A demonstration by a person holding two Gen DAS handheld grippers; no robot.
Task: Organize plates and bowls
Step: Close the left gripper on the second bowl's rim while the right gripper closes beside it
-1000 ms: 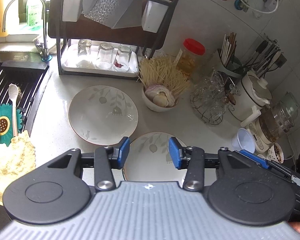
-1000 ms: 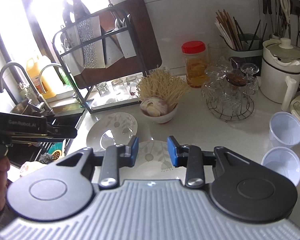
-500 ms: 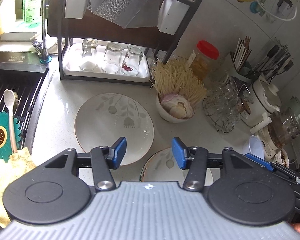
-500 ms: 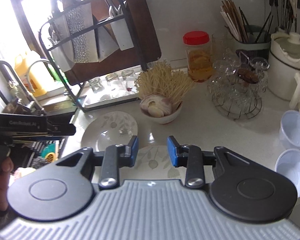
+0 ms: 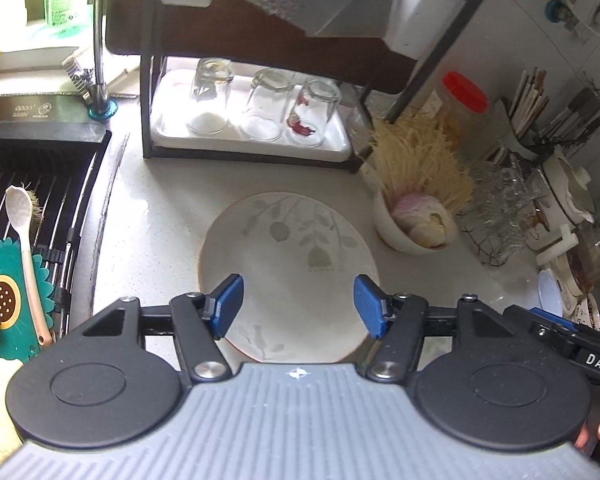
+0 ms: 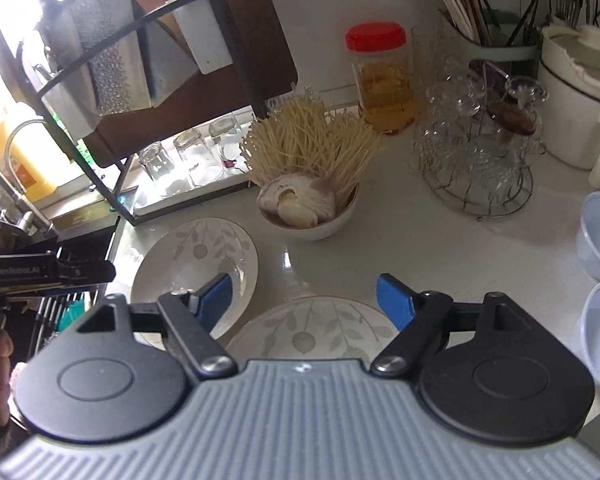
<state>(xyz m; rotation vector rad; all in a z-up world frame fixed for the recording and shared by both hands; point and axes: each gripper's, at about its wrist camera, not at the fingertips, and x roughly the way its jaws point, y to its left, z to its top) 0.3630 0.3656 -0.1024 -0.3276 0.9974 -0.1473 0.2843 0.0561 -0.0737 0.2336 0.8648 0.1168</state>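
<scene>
With both claws just spread wide and empty, left gripper (image 5: 298,305) sits over far plate (image 5: 288,272) by the counter's sink edge; right gripper (image 6: 305,302) over near plate (image 6: 314,334).

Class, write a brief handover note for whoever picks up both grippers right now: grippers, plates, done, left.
Left gripper: open, empty, jaws just opened wider, above the far plate.
Right gripper: open, empty, jaws just opened wider, above the near plate.
Both plates lie apart on the counter; the bowl of noodles sits behind.
Done: nothing gripped or stacked.
Left: grasp the plates and organize them.
</scene>
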